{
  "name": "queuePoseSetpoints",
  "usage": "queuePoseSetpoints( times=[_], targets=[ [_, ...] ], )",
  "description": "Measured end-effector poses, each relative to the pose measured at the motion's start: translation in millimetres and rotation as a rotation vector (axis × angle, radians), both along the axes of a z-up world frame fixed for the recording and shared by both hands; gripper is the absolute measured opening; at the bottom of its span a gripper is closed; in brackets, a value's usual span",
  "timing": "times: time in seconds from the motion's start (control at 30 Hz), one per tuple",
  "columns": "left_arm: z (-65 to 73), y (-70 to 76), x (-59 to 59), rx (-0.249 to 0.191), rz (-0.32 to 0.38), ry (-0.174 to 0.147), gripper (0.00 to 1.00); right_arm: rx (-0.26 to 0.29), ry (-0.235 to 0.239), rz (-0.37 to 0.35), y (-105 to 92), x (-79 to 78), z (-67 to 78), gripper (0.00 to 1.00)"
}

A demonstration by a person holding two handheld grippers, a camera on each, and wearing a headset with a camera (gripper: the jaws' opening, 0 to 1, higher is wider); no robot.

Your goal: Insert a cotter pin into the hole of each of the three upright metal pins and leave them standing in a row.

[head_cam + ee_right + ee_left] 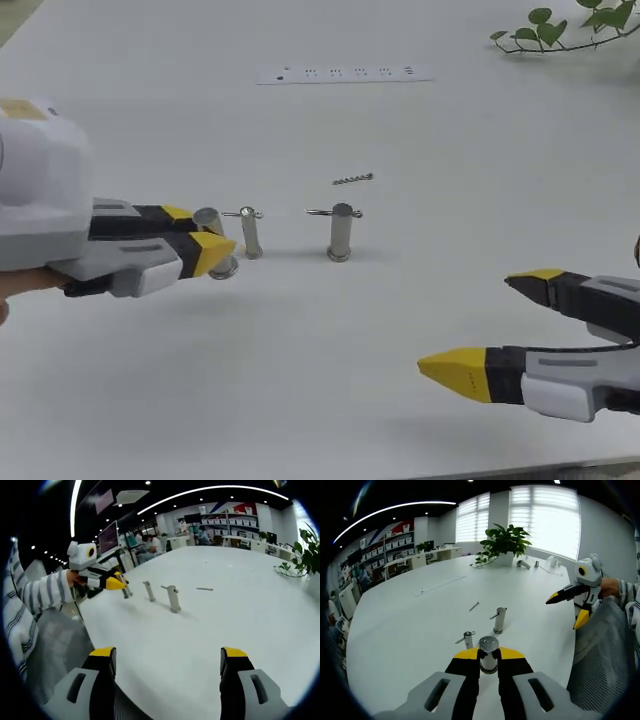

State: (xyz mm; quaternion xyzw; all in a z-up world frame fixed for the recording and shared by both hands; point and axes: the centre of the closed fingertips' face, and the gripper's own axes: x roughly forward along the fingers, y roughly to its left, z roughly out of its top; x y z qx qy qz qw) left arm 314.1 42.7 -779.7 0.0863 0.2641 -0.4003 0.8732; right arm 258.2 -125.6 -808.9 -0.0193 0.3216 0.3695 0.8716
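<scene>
Step in hand: the last of three insertions. The left gripper (488,656) has its fingers (465,654) closed narrow on the held pin (488,645), clamped just below its head. The pin looks upright, with its foot at the table (300,390). No cotter shows in it.

- Middle pin (250,235): just beside the held pin, standing, a cotter through its top.
- Far pin (341,232): next along the same line from the held pin, apart from it, standing, also fitted.
- Loose cotter pin (352,179): flat on the table, well apart from the held pin, beyond the far pin.

The right gripper (465,325) hangs well away from the held pin; its fingers (458,368) are spread wide and carry nothing.

Judgement: two of three done. The next move calls for the right gripper to collect the loose cotter pin, a thin item lying flat, likely to slip or roll under the tips, and carry it to the hole in the held pin.
</scene>
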Motion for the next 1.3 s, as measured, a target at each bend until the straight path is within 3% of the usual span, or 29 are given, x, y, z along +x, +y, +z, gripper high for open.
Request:
queuePoseSetpoints(
  times=[0.33, 0.57, 0.67, 0.73, 0.9, 1.13, 1.3],
  targets=[
    [-17.3, -17.6, -5.3, 0.002, -0.062, 0.017, 0.11, -0.007, 0.009, 0.002, -1.3, -3.4, -2.7, 0.87],
    [-30.7, -23.0, -11.0, 0.025, -0.088, 0.021, 0.11, -0.014, 0.026, 0.013, -1.8, -9.1, -7.8, 0.86],
    [-36.8, -25.4, -13.2, 0.051, -0.115, 0.006, 0.11, -0.013, 0.029, 0.016, -1.0, -9.8, -8.5, 0.86],
    [-40.4, -26.8, -14.3, 0.054, -0.116, 0.016, 0.11, -0.016, 0.030, 0.019, -0.4, -9.7, -9.0, 0.86],
    [-44.8, -29.8, -15.4, 0.045, -0.117, 0.020, 0.11, -0.012, 0.029, 0.022, 1.5, -8.1, -8.2, 0.86],
    [-48.1, -31.2, -20.2, 0.055, -0.148, -0.005, 0.11, -0.014, 0.033, 0.029, 3.4, -8.3, -8.9, 0.86],
    [-53.6, -31.6, -25.0, 0.063, -0.155, 0.004, 0.11, -0.012, 0.036, 0.027, 4.4, -8.3, -9.6, 0.86]
  ],
)
